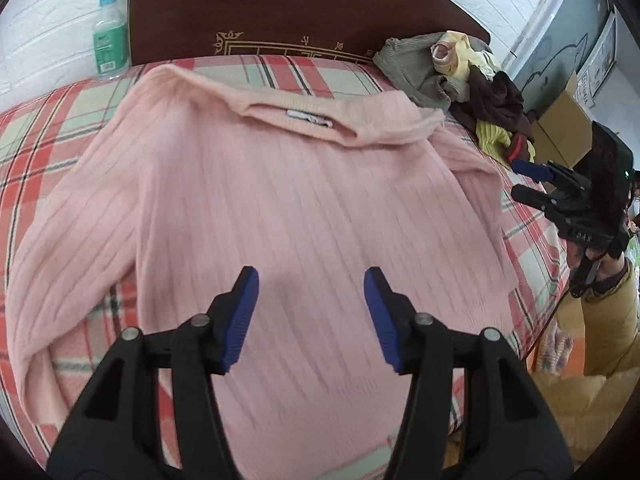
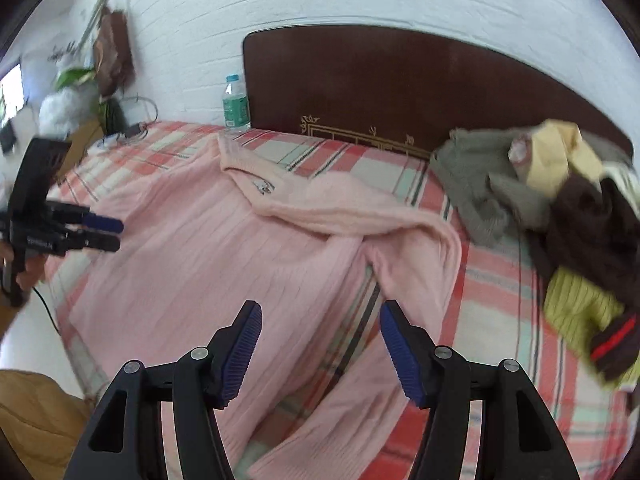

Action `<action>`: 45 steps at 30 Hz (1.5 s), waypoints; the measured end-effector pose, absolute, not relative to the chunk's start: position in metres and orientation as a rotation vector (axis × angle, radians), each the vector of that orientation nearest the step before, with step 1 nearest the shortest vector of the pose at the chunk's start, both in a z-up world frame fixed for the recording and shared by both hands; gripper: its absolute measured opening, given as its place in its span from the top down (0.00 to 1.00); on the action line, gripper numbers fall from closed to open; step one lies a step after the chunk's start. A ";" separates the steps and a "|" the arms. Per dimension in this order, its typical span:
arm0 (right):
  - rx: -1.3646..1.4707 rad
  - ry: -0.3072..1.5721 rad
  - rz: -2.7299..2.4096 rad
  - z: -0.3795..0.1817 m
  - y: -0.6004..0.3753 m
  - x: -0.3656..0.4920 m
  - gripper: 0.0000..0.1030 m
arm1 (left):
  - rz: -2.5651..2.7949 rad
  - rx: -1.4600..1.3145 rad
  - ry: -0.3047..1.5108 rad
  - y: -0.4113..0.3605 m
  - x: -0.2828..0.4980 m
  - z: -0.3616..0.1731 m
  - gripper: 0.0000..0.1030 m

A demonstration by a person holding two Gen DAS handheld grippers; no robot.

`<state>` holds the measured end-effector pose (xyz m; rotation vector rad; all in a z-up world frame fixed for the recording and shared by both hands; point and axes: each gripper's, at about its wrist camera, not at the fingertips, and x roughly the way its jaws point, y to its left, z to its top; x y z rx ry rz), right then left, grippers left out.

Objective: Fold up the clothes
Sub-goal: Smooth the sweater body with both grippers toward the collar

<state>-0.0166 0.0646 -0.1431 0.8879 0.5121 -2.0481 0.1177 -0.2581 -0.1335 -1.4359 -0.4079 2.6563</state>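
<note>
The bed [image 1: 48, 120], covered in a red, white and pale green plaid sheet, carries everything, with a dark brown wooden headboard [image 1: 280, 4] at its far end. Spread flat across most of it lies the pink ribbed knit sweater [image 1: 280, 200], collar towards the headboard and hem towards the person, so its long axis runs straight away from both pairs of tongs. Its left sleeve [image 1: 52, 248] trails down the near left side of the body; its right sleeve [image 2: 404, 272] bends at the shoulder and runs back towards the hem, a strip of plaid showing between it and the body.

A heap of unfolded clothes [image 1: 472, 92], grey, yellow, brown and lime, sits near the headboard on the right, just beside the sweater's right shoulder. A clear plastic water bottle with a green label [image 1: 109, 38] stands by the headboard's left edge.

The left tongs [image 1: 311, 316] hover above the lower middle of the body, blades apart and empty. The right tongs [image 2: 320, 350] hang over the gap between body and right sleeve, likewise apart and empty, so that sleeve probably falls to the right hand.
</note>
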 end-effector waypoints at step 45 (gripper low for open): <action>1.187 0.170 -2.020 -0.205 0.163 -0.050 0.24 | 2.381 -1.235 -0.256 -0.152 0.040 -0.142 0.36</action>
